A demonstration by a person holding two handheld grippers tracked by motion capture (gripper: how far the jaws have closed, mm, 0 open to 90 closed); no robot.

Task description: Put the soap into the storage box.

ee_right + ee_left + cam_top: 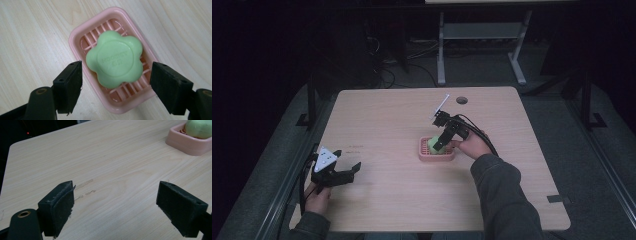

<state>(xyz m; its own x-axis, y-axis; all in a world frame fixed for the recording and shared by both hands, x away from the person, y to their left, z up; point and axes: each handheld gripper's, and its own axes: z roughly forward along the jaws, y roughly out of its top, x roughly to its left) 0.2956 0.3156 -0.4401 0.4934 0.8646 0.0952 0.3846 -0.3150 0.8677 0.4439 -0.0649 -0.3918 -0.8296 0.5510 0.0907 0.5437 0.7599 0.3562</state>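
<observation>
A green flower-shaped soap (115, 62) lies in a pink slatted soap dish (77, 37) near the middle of the wooden table (392, 115). My right gripper (115, 67) hovers over the dish, open, with one jaw on each side of the soap and neither touching it. In the high view the right gripper (438, 146) points down at the soap (432, 144) in the dish (426, 156). My left gripper (349, 161) rests open near the table's front left, nothing between its jaws (115, 195). From there the dish (185, 145) and soap (200, 128) show far off.
A round cable hole (462, 100) sits at the table's far edge. A dark tape mark (558, 198) lies near the front right corner. Faint scuffs (85, 187) mark the wood ahead of the left gripper. Another table's metal legs (441, 50) stand beyond.
</observation>
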